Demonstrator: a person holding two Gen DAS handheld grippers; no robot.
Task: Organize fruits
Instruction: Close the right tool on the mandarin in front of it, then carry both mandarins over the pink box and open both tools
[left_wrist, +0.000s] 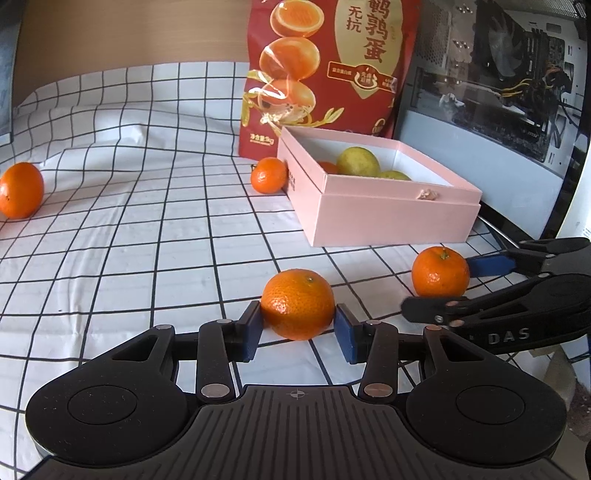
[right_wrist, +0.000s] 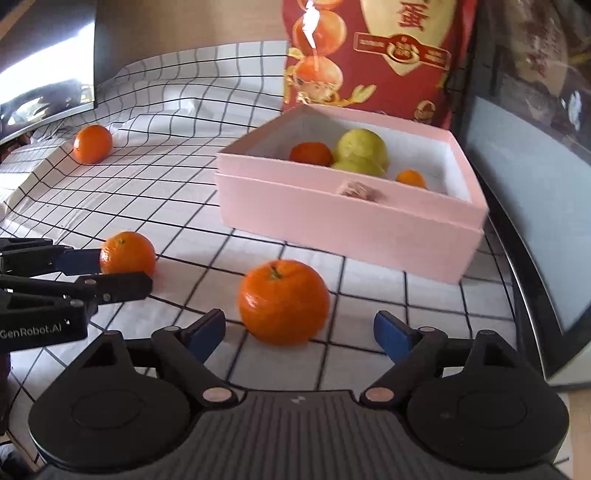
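Looking along the left tongs (left_wrist: 298, 328), a mandarin (left_wrist: 297, 303) sits on the checked cloth (left_wrist: 129, 221) of the tabletop between the two blue pads, the left pad touching its side and the right pad just at its skin, so the grip looks closed on the fruit. To the right, the right tongs (left_wrist: 443, 284) reach in from the edge with a second mandarin (left_wrist: 439, 272) between their fingers. Beyond stands a pink box (left_wrist: 388, 218) holding green-yellow fruits (left_wrist: 357, 161), a third mandarin (left_wrist: 269, 175) touching its left wall, a fourth mandarin (left_wrist: 20, 190) well apart at far left, and a red printed bag (left_wrist: 332, 66) upright behind. From the right wrist view, the right tongs (right_wrist: 299, 332) stand wide open around the second mandarin (right_wrist: 283, 301), neither pad touching it. At left, the left tongs (right_wrist: 110, 269) flank their mandarin (right_wrist: 127, 254). The pink box (right_wrist: 351, 221) shows two small orange fruits (right_wrist: 311, 153) beside the green-yellow ones (right_wrist: 364, 147).
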